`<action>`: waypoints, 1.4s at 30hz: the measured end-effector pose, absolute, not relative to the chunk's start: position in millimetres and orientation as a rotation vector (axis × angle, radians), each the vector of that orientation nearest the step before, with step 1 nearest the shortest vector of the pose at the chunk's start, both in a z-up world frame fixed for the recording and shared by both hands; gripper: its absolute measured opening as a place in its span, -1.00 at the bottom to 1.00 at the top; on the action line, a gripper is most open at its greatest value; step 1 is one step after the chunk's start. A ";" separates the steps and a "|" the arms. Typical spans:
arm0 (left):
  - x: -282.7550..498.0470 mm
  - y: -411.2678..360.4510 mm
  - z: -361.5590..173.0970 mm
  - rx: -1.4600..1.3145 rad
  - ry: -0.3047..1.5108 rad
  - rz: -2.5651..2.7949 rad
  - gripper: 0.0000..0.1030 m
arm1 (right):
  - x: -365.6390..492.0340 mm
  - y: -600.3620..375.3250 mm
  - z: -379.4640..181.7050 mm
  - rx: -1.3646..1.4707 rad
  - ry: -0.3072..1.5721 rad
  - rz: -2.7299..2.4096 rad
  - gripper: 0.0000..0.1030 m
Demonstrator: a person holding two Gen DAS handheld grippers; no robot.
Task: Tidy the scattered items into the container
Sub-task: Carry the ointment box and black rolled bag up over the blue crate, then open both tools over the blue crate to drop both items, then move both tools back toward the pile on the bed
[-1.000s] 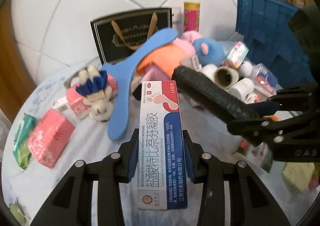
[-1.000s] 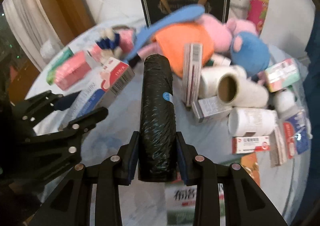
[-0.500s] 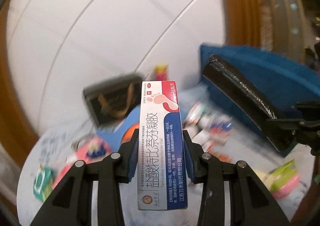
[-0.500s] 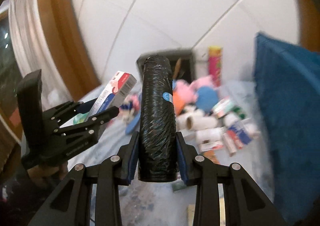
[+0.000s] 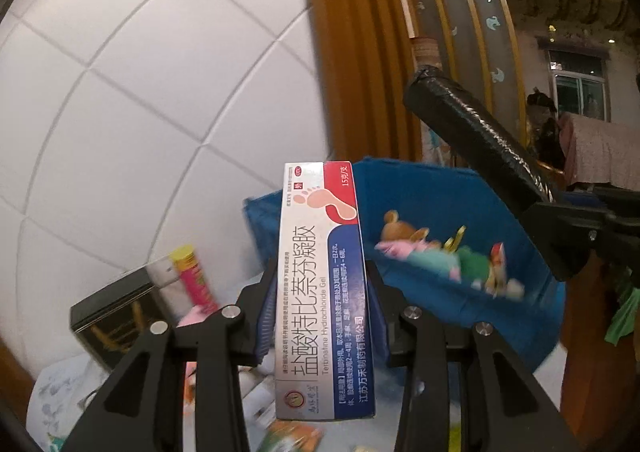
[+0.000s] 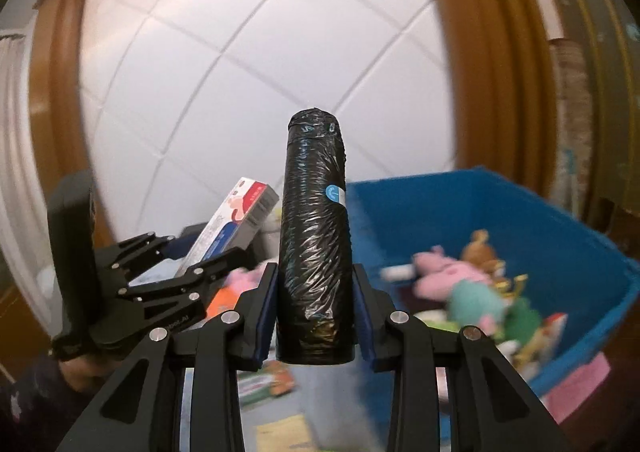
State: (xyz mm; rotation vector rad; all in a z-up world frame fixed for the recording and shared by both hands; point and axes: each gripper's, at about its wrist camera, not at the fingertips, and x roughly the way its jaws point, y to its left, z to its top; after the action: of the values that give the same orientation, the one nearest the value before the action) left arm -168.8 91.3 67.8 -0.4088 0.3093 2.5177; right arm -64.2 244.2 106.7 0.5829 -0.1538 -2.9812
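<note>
My left gripper (image 5: 322, 316) is shut on a white, red and blue ointment box (image 5: 322, 284) with a footprint drawing, held upright in the air. My right gripper (image 6: 314, 310) is shut on a roll of black plastic bags (image 6: 314, 236), also upright. The blue container (image 6: 460, 212) stands ahead and to the right, with plush toys (image 6: 464, 284) and small packets inside. In the left wrist view the black roll (image 5: 476, 140) crosses the upper right above the container (image 5: 404, 204). In the right wrist view the left gripper (image 6: 200, 252) with its box (image 6: 236, 220) is at the left.
A white tiled wall and wooden door frame stand behind. Below, blurred on the table, lie a black gift bag (image 5: 116, 312), a pink and yellow tube (image 5: 194, 278), an orange plush (image 6: 224, 296) and loose boxes (image 6: 266, 384). A pink packet (image 6: 576, 384) lies beside the container.
Both grippers have risen off the table with their loads and swung right. The scattered pile has dropped low in view and the blue container's inside now shows.
</note>
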 end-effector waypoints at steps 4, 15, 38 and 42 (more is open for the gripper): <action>-172.7 150.0 77.6 -0.384 0.308 2.521 -0.25 | -60.8 304.5 120.7 0.588 -0.176 -3.030 -0.35; -198.8 248.1 89.4 -0.428 0.364 2.594 -0.25 | -98.0 412.7 109.9 0.727 -0.243 -3.053 -0.35; -185.3 261.5 97.2 -0.427 0.420 2.739 1.00 | -106.0 428.4 111.5 0.616 -0.244 -3.097 0.52; -176.0 237.1 94.5 -0.432 0.377 2.770 1.00 | -97.4 420.4 120.1 0.564 -0.241 -3.081 0.53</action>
State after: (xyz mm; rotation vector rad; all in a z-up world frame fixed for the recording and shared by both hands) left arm -176.0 237.1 94.5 -0.4315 0.3774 2.7704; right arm -97.4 420.4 120.1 0.5636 -0.2408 -3.0813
